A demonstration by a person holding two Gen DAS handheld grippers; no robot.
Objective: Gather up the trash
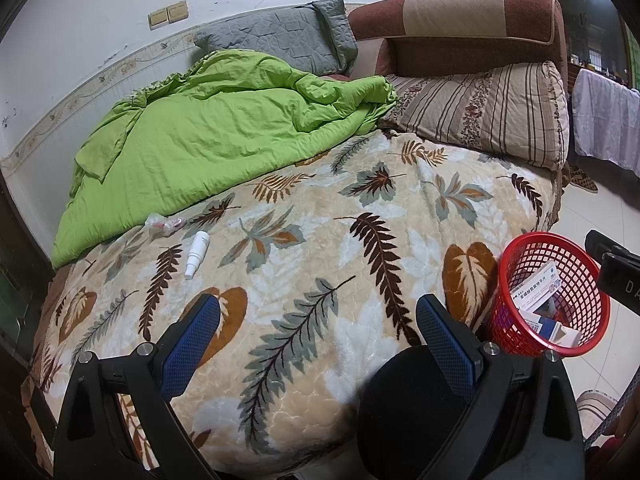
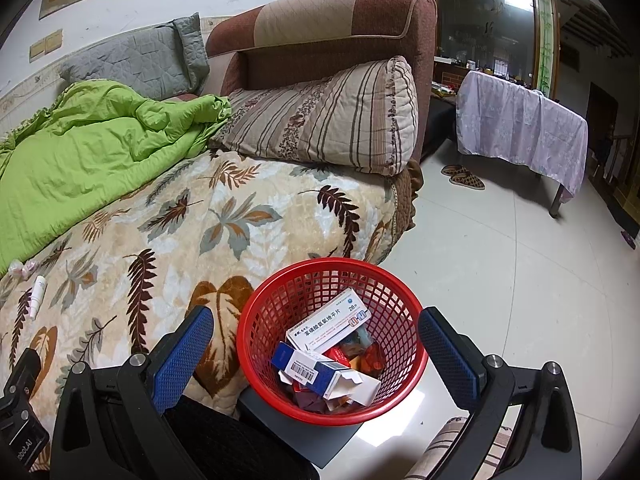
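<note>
A red mesh basket (image 2: 280,300) stands beside the bed on a grey stand, holding several medicine boxes (image 2: 332,322). My right gripper (image 2: 316,334) hovers open directly above it, nothing between its blue pads. In the left wrist view the same basket (image 1: 516,304) sits at the right. My left gripper (image 1: 318,320) is open over the leaf-patterned blanket (image 1: 320,240), holding nothing. A small white spray bottle (image 1: 197,254) and a crumpled clear wrapper with pink bits (image 1: 166,225) lie on the blanket ahead and to the left, near the green quilt. The bottle (image 2: 37,295) and wrapper (image 2: 22,268) show at the right wrist view's left edge.
A green quilt (image 1: 208,136), a grey pillow (image 1: 280,36) and a striped pillow (image 1: 488,108) lie at the bed's far side against a brown headrest (image 1: 472,24). Slippers (image 2: 464,176) and a cloth-covered table (image 2: 520,128) stand on the tiled floor to the right.
</note>
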